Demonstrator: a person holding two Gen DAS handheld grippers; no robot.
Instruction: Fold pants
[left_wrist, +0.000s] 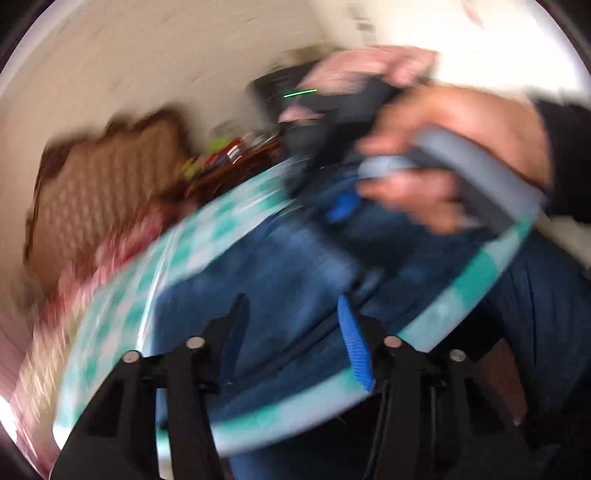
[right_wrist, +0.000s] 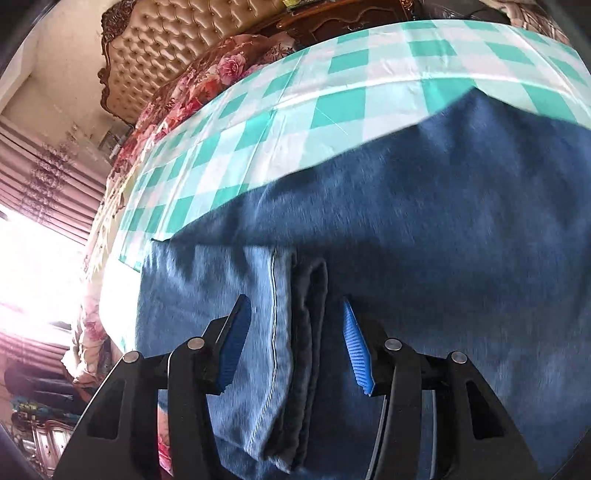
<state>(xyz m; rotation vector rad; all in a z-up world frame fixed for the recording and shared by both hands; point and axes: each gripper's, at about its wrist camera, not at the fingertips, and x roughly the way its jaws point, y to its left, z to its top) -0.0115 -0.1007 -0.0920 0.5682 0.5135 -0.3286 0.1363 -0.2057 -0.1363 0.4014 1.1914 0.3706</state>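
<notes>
Up close, hovering over folded blue denim pants lying on a teal-and-white checked cloth-covered table, the right gripper, black with ribbed blue pads, jaws standing apart and clear of the fabric, grasping nothing, straddling the stitched pale hem and the dark fold just beside it. Blurring heavily in the left wrist view, the left gripper, likewise spread and pinching nothing, hanging above the same blue jeans near the rounded edge of the checked table. Gripping the grey handle of the other tool at the upper right of that view, a person's hand with a dark sleeve. Farther back, lying alongside the table, a pink floral bedspread; beyond it, rising against a cream wall, a tufted tan headboard in a carved dark wood frame. Glaring at far left in the right wrist view, a bright window.
</notes>
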